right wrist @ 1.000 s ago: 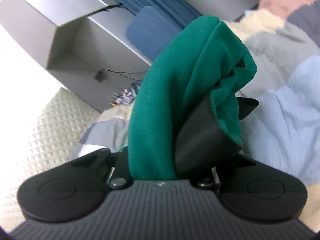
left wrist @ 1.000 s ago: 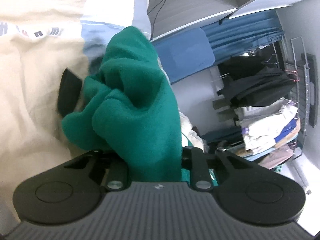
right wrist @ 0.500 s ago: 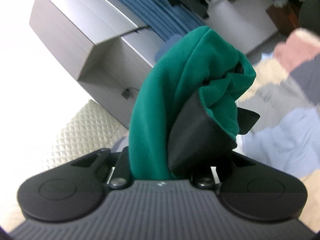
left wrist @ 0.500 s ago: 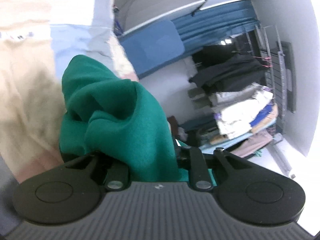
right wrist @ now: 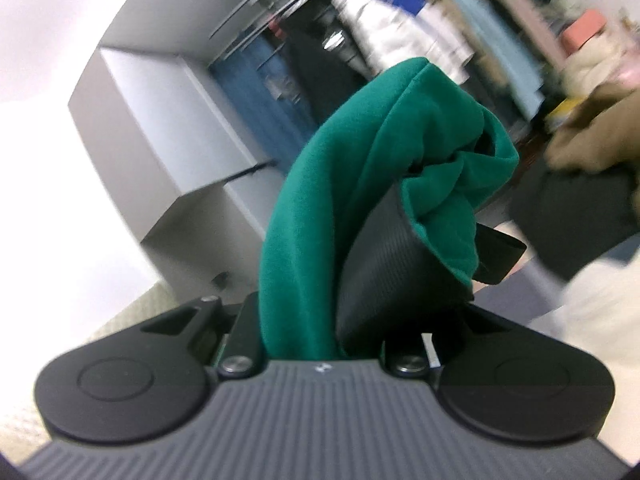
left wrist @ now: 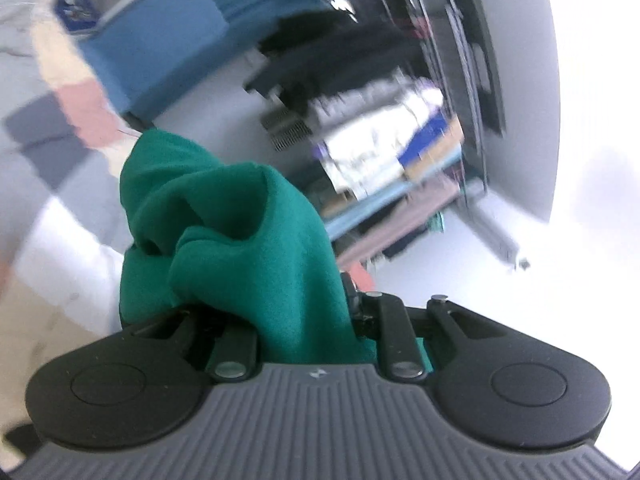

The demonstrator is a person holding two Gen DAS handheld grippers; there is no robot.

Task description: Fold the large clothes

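Green garment (left wrist: 248, 240) is pinched in both sets of fingers: left gripper (left wrist: 256, 280) and right gripper (right wrist: 360, 248) each clamped on a bunched edge. Fabric's held up facing the clothes rack (left wrist: 380, 152), so it's presumably strung between the two.

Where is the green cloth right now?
The green cloth is bunched up in both tongs: the left tongs and right tongs each pinch some, with the blurry clothes rack behind.
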